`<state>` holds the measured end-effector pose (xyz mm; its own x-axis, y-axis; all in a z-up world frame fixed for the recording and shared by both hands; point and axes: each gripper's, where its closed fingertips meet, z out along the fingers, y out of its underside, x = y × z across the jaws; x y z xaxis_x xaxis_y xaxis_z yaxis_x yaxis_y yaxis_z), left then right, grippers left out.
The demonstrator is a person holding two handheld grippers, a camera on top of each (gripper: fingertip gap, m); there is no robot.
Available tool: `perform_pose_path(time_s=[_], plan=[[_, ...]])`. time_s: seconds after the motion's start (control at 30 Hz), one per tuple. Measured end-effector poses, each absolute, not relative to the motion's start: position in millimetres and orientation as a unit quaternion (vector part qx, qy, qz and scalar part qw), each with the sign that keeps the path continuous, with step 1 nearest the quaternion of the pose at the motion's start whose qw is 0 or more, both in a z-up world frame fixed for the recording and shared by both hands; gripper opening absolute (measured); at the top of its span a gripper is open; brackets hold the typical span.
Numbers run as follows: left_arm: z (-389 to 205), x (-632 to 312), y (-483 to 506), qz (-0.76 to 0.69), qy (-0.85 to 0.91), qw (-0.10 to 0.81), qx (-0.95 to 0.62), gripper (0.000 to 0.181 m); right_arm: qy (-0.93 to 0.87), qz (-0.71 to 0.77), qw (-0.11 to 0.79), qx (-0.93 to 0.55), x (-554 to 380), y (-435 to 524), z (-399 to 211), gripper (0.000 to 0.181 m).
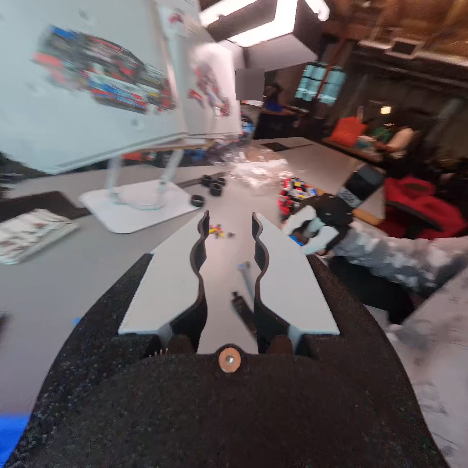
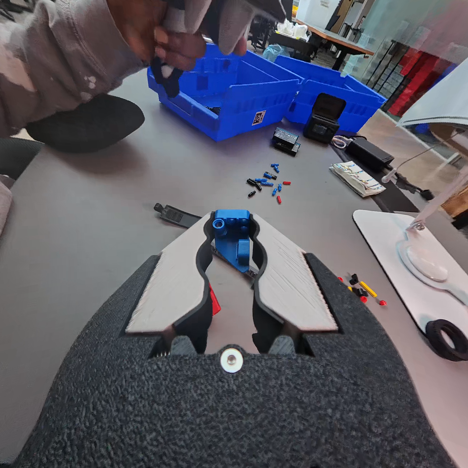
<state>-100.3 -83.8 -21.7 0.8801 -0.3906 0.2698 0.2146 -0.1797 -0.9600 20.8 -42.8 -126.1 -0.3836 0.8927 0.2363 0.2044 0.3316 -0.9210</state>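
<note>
- Grey table (image 2: 101,228) underneath everything, wide and matte, blurred in the left wrist view.
- White stand base (image 2: 395,253) flat on the table at the right of the right wrist view, two slanted legs rising from it in the left wrist view up to a tilted white board of colourful pictures (image 1: 83,76).
- Two blue bins (image 2: 228,101) side by side at the far edge, a small black-and-white tag on the front of the nearer one.
- Left gripper (image 1: 230,217) above the table, fingers parted with a clear gap, nothing between them; small loose yellow and red bits on the table just past the tips.
- Right gripper (image 2: 231,215) low over the table, fingers closed in on a blue plastic piece (image 2: 233,233) clamped between the tips, with a round socket on its upper left corner.
- Person's hand (image 2: 172,48) and pale sleeve at the upper left of the right wrist view, on the handle of the other tool.
- Folded booklet (image 2: 357,177) flat on the table right of centre.
- Black flat strip (image 2: 177,215) on the table just left of the right fingertips.
- Black tyre (image 2: 448,339) at the stand base's near edge; more black tyres (image 1: 214,184) beyond the base in the left wrist view.
- Scatter of blue, black and red pins (image 2: 266,182) well beyond the blue piece.
- Cluster of small yellow, red and black bits (image 2: 362,291) between the right gripper and the stand base.
</note>
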Motion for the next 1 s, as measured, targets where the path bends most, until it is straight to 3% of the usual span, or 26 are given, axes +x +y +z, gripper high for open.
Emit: perform_pose_path(time_s=[0.2, 0.27, 0.33, 0.4, 0.57, 0.63, 0.77, 0.83, 0.9, 1.0], plan=[[-92, 29, -59, -0.502, 0.071, 0.446, -0.737, 0.047, -0.722, 0.35, 0.509, -0.31, 16, -55, -109, 0.026], [-96, 48, -59, -0.559, 0.062, 0.41, -0.718, 0.042, -0.726, 0.314, 0.545, -0.278, 14, -59, -105, 0.026], [-98, 55, -60, -0.563, 0.079, 0.405, -0.716, 0.019, -0.73, 0.285, 0.567, -0.255, 13, -62, -104, 0.026], [-100, 54, -61, -0.528, 0.112, 0.425, -0.727, 0.012, -0.728, 0.274, 0.579, -0.244, 13, -63, -102, 0.027], [-85, 29, -60, -0.332, 0.212, 0.546, -0.739, 0.011, -0.709, 0.338, 0.549, -0.285, 22, -55, -85, 0.062], [-78, 10, -58, -0.211, 0.243, 0.587, -0.743, 0.011, -0.699, 0.347, 0.546, -0.305, 30, -43, -75, 0.061], [-54, -58, -59, 0.123, 0.288, 0.61, -0.727, 0.012, -0.71, 0.332, 0.502, -0.366, 55, -11, -68, 0.043], [-33, -119, -70, 0.274, 0.241, 0.576, -0.732, 0.013, -0.719, 0.3, 0.476, -0.408, 75, 9, -72, 0.026], [-40, -183, -93, 0.306, 0.153, 0.489, -0.802, 0.014, -0.719, 0.263, 0.471, -0.437, 99, 29, -75, 0.0], [-74, -250, -137, 0.215, -0.001, 0.413, -0.885, 0.013, -0.727, 0.237, 0.411, -0.496, 143, 42, -99, 0.0]])
